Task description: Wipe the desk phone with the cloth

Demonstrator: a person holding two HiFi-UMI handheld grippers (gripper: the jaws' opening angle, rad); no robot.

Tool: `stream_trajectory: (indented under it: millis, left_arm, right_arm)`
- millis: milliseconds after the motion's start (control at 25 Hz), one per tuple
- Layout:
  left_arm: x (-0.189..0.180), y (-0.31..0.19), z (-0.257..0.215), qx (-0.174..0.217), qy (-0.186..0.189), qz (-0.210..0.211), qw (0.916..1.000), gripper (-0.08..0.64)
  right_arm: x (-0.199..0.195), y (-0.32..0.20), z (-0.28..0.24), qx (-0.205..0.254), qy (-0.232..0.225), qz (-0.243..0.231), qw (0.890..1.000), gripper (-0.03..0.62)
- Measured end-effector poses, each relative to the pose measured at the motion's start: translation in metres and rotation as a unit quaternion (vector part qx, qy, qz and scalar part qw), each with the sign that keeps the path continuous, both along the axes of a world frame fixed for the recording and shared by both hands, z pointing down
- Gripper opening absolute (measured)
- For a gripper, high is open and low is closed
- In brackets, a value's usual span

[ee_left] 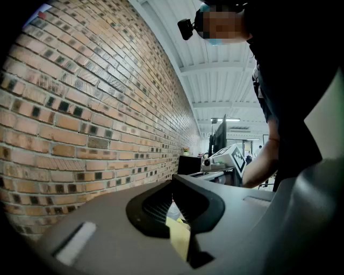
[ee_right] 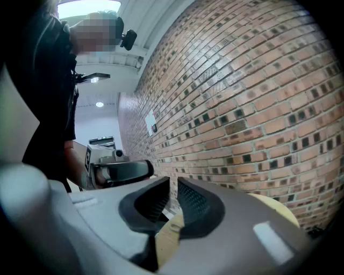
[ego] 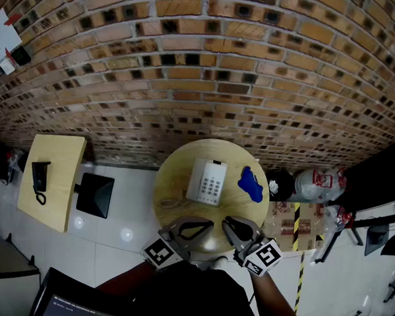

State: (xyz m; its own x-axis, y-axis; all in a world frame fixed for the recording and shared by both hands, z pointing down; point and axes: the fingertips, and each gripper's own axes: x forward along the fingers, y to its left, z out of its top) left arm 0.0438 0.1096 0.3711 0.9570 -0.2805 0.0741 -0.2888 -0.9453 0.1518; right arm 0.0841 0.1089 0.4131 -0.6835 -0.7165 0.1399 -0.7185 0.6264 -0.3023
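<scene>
Closest to the camera in the head view, the person's dark sleeves reach up from the bottom edge, a gripper in each hand over the near rim of the round wooden tabletop [ego: 237, 156]. The left gripper [ego: 210, 225] and the right gripper [ego: 227, 221] sit side by side, their tips angled toward each other and close together, marker cubes toward the person.

In the left gripper view, the left gripper [ee_left: 172, 181] has its jaws pressed together at the tips, with nothing held. In the right gripper view, the right gripper [ee_right: 173, 185] has its jaws drawn almost together, leaving only a thin slit with nothing in it. Neither gripper touches the phone or the cloth.

Just beyond the left gripper lies a pale curled cord [ego: 171, 203], left of the phone's near end. The white desk phone [ego: 207, 181] rests near the middle of the tabletop, keypad up and handset along its left side. To its right, apart from it, the crumpled blue cloth [ego: 251, 183] lies near the right rim.

On the floor right of the tabletop stand a black bin [ego: 280, 185] and a pale bag [ego: 318, 183]. Well to the left, a square yellow table [ego: 58, 173] carries a black phone [ego: 39, 179]. Farthest off, a brick wall [ego: 202, 68] fills the upper view.
</scene>
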Motion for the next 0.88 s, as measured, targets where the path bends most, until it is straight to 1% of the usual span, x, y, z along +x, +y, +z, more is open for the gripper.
stream_trajectory:
  millis: [120, 200, 400, 480, 600, 760, 880]
  left_arm:
    - [0.002, -0.013, 0.008, -0.003, -0.003, 0.004, 1.0, 0.0]
    - [0.004, -0.023, 0.012, 0.002, -0.004, 0.006, 1.0, 0.0]
    - [0.008, -0.037, 0.027, 0.001, -0.015, 0.012, 0.9998, 0.0]
    - [0.008, -0.041, 0.035, 0.001, -0.018, 0.015, 0.9997, 0.0]
    - [0.008, -0.046, 0.052, 0.003, -0.032, 0.021, 0.9993, 0.0]
    - [0.013, -0.057, 0.067, -0.021, -0.037, 0.02, 0.9989, 0.0]
    - [0.017, -0.069, 0.078, -0.027, -0.038, 0.016, 0.9988, 0.0]
  right_arm:
    - [0.013, -0.022, 0.022, -0.014, 0.016, 0.013, 1.0, 0.067]
    - [0.026, -0.039, 0.045, -0.028, 0.036, 0.027, 0.999, 0.095]
    - [0.074, -0.079, 0.118, -0.087, 0.079, 0.076, 0.99, 0.169]
    - [0.091, -0.094, 0.142, -0.104, 0.099, 0.092, 0.985, 0.176]
    - [0.116, -0.114, 0.181, -0.135, 0.126, 0.11, 0.977, 0.179]
    - [0.144, -0.14, 0.224, -0.175, 0.15, 0.131, 0.964, 0.179]
    - [0.16, -0.155, 0.247, -0.194, 0.173, 0.147, 0.954, 0.179]
